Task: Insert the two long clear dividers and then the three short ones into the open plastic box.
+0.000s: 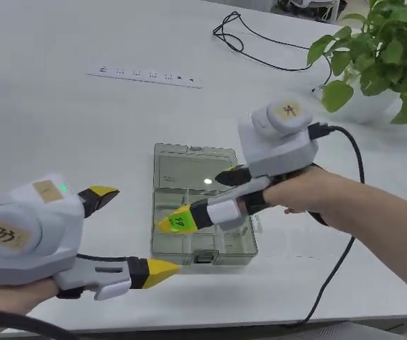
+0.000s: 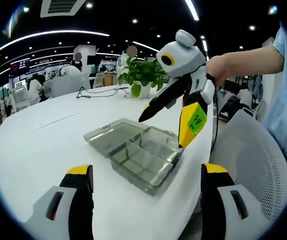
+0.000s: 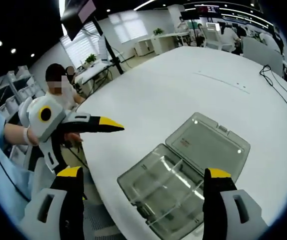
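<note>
The clear plastic box (image 1: pixel 166 239) lies open in the middle of the white table, its lid (image 1: pixel 189 164) folded flat behind it. Clear dividers (image 3: pixel 176 177) stand inside its base (image 3: pixel 133 182); how many I cannot tell. My right gripper (image 1: pixel 193 200) hovers open over the box's base, empty, with one black and one yellow-green tip. It also shows above the box (image 2: pixel 121 160) as the right gripper (image 2: pixel 163 131). My left gripper (image 1: pixel 136 230) is open and empty, just left of the box near the front edge. Its own jaws frame the box from below.
A white power strip (image 1: pixel 145 75) lies at the back of the table. Black cable (image 1: pixel 260 51) and a potted plant (image 1: pixel 381 49) sit at the back right. The right gripper's cable (image 1: pixel 345 241) trails off the front edge. A mesh chair (image 2: pixel 256 160) stands beside the table.
</note>
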A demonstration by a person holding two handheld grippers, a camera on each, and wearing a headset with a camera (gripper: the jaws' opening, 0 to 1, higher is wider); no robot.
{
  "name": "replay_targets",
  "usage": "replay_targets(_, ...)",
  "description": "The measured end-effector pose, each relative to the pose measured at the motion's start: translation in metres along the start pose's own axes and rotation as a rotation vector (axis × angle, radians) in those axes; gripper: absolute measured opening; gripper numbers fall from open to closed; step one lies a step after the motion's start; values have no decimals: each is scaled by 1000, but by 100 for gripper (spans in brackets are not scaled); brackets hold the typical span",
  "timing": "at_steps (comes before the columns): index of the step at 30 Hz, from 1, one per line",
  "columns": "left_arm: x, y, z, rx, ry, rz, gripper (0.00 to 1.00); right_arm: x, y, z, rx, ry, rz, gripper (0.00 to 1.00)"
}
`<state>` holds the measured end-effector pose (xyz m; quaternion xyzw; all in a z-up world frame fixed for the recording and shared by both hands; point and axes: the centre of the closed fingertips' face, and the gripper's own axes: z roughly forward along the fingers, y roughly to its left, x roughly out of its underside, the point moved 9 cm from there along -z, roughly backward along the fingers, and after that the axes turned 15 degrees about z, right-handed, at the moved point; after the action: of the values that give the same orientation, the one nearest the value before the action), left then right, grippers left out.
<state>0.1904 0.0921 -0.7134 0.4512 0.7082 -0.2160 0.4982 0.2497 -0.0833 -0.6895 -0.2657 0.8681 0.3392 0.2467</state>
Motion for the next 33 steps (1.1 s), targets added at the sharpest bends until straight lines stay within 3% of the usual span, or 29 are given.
replay_targets(2, -1, -1, 0, -2, 2, -5, 91, 6, -3, -6, -8, -14, 0, 100)
replay_targets(4, -1, -3, -1, -6, 3, -5, 91, 7, -4, -10, -41, -73, -38, 100)
replay_targets(6, -2, -3, -1, -13, 3, -15, 91, 13, -9, -17, -47, -86, -28, 100)
replay_targets(8, -3, -3, -1, -20, 2, -22, 91, 17, -10, -22, -85, -127, -84, 100)
replay_targets(10, -3, -4, -1, -23, 11, -18, 91, 21, -10, -28, -115, -182, -84, 100)
replay_targets(13, -4, -4, -1, -33, 15, -24, 91, 30, -17, -37, -126, -229, -111, 100)
replay_targets(18, -5, -5, -1, -46, 26, -34, 91, 47, -30, -48, -118, -225, -143, 100)
replay_targets(19, -5, -5, -1, -46, 28, -34, 91, 49, -35, -51, -67, -213, -173, 100)
replay_targets(20, -5, -5, -2, -47, 35, -35, 91, 51, -36, -53, -79, -217, -199, 100)
replay_targets(33, -11, -1, -2, -68, 57, -40, 90, 83, -78, -90, -41, -179, -173, 100)
